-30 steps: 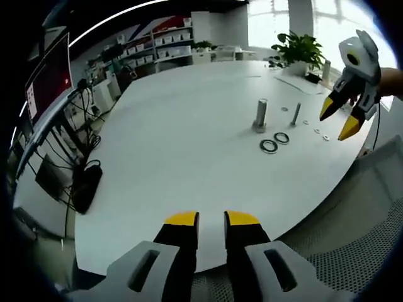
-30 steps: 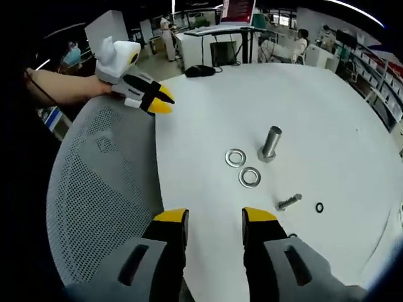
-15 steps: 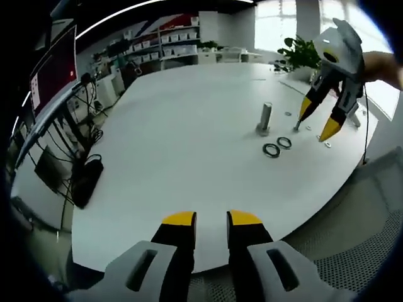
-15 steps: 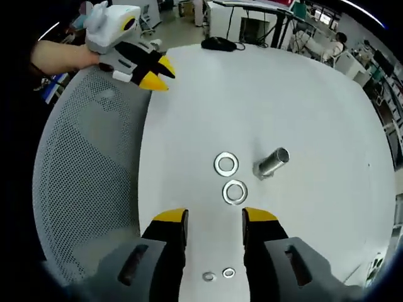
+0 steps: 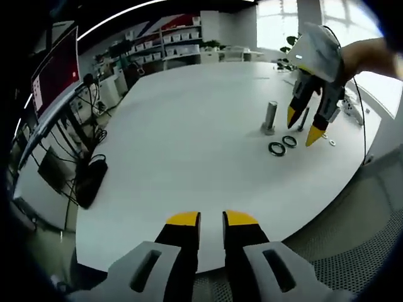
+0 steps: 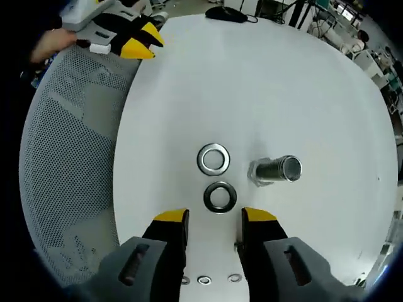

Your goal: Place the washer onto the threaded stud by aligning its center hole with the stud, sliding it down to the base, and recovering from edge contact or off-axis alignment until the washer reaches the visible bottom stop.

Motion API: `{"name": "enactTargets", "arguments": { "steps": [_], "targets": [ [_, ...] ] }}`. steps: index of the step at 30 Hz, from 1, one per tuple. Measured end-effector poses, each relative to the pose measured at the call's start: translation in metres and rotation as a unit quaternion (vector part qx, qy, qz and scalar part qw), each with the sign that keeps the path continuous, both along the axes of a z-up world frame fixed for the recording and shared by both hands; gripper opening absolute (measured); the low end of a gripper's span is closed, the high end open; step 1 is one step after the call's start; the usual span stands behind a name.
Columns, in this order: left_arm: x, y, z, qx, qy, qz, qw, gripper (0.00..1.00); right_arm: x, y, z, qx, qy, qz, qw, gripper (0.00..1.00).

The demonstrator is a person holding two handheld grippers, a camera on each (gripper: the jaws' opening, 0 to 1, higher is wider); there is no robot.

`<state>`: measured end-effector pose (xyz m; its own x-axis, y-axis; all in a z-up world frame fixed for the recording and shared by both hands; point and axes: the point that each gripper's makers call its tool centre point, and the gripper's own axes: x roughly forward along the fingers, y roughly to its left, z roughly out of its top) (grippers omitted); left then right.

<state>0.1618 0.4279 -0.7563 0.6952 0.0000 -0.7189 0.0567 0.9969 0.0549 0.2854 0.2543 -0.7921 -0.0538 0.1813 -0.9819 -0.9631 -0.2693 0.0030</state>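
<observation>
**Two large washers beside the stud, both tools empty**

Two large washers are seen lying flat on the white desk (image 6: 302, 82), side by side and just apart from the base of the upright metal stud (image 6: 277, 170). In the right gripper view the nearer washer (image 6: 220, 196) lies just ahead of the right tool (image 6: 215, 218), whose yellow-tipped jaws are spread with nothing between them; the farther washer (image 6: 213, 158) lies just beyond it, also to the left of the stud. Three small washers (image 6: 203, 279) are seen on the desk beneath the right tool, on the side of it away from the stud.

In the left gripper view the right tool (image 5: 302, 129) is seen held in a hand (image 5: 368, 53), tips pointed down, hanging above the desk just beside the stud (image 5: 271, 117) and the two washers (image 5: 283, 145). A slim bolt (image 5: 303, 119) stands close behind it.

The left tool (image 5: 210, 219) is held well apart from the stud, near the desk's edge, its jaws nearly pressed together with a narrow gap and nothing pinched. In the right gripper view the left tool (image 6: 146, 41) is seen over a mesh chair back (image 6: 69, 157).
</observation>
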Motion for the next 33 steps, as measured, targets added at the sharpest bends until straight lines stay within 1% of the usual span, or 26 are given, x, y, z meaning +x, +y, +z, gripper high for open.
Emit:
{"name": "enactTargets", "arguments": {
  "steps": [2, 5, 7, 8, 10, 15, 16, 17, 18, 19, 20, 23, 26, 29, 31, 33],
  "targets": [
    [0.0009, 0.0014, 0.0012, 0.003, -0.004, 0.002, 1.0000, 0.10, 0.0015, 0.0018, -0.0019, -0.001, 0.001, -0.004, 1.0000, 0.34],
    [0.0005, 0.0016, 0.0002, 0.002, -0.002, 0.002, 1.0000, 0.10, -0.0028, 0.0036, -0.0061, -0.005, 0.012, 0.004, 0.9999, 0.32],
    [0.0003, 0.0018, -0.0002, 0.003, -0.001, 0.001, 1.0000, 0.09, -0.0045, 0.0020, -0.0102, -0.013, 0.013, 0.013, 0.9997, 0.32],
    [0.0003, 0.0017, -0.0003, 0.004, -0.001, 0.001, 1.0000, 0.09, -0.0023, 0.0029, -0.0082, -0.012, 0.003, 0.029, 0.9995, 0.30],
    [-0.0002, 0.0016, -0.0003, 0.005, 0.001, 0.000, 1.0000, 0.09, 0.0002, 0.0027, -0.0087, -0.012, -0.001, 0.026, 0.9996, 0.28],
    [0.0000, 0.0019, -0.0005, 0.006, 0.000, -0.001, 1.0000, 0.08, -0.0004, 0.0027, -0.0091, -0.018, -0.008, 0.041, 0.9990, 0.28],
    [-0.0003, 0.0020, -0.0007, 0.006, 0.001, 0.000, 1.0000, 0.08, -0.0013, 0.0025, -0.0092, -0.020, -0.011, 0.049, 0.9986, 0.28],
    [-0.0003, 0.0021, -0.0007, 0.007, 0.001, 0.000, 1.0000, 0.08, -0.0015, 0.0034, -0.0092, -0.020, -0.016, 0.074, 0.9970, 0.29],
    [-0.0003, 0.0021, -0.0009, 0.007, 0.002, -0.001, 1.0000, 0.08, -0.0047, 0.0060, -0.0092, -0.014, -0.017, 0.116, 0.9930, 0.29],
    [-0.0007, 0.0017, -0.0012, 0.008, 0.004, -0.002, 1.0000, 0.08, -0.0063, 0.0069, -0.0093, -0.012, -0.018, 0.130, 0.9913, 0.28],
    [-0.0008, 0.0015, -0.0013, 0.008, 0.004, -0.004, 1.0000, 0.08, -0.0065, 0.0055, -0.0093, -0.018, -0.021, 0.135, 0.9904, 0.28],
    [-0.0013, 0.0013, -0.0022, 0.009, 0.006, -0.005, 0.9999, 0.08, -0.0059, 0.0058, -0.0097, -0.021, -0.020, 0.130, 0.9911, 0.28],
    [-0.0013, 0.0018, -0.0025, 0.010, 0.006, -0.004, 0.9999, 0.08, -0.0054, 0.0058, -0.0093, -0.019, -0.017, 0.138, 0.9901, 0.28],
    [-0.0007, 0.0020, -0.0015, 0.009, 0.003, -0.004, 0.9999, 0.08, -0.0042, 0.0062, -0.0089, -0.013, -0.011, 0.130, 0.9914, 0.27],
    [-0.0009, 0.0023, -0.0012, 0.009, 0.002, -0.003, 1.0000, 0.08, -0.0052, 0.0064, -0.0085, -0.009, -0.012, 0.122, 0.9925, 0.26],
    [-0.0010, 0.0022, -0.0017, 0.010, 0.004, -0.004, 0.9999, 0.07, -0.0064, 0.0064, -0.0087, -0.011, -0.013, 0.123, 0.9923, 0.25]
  ]
}}
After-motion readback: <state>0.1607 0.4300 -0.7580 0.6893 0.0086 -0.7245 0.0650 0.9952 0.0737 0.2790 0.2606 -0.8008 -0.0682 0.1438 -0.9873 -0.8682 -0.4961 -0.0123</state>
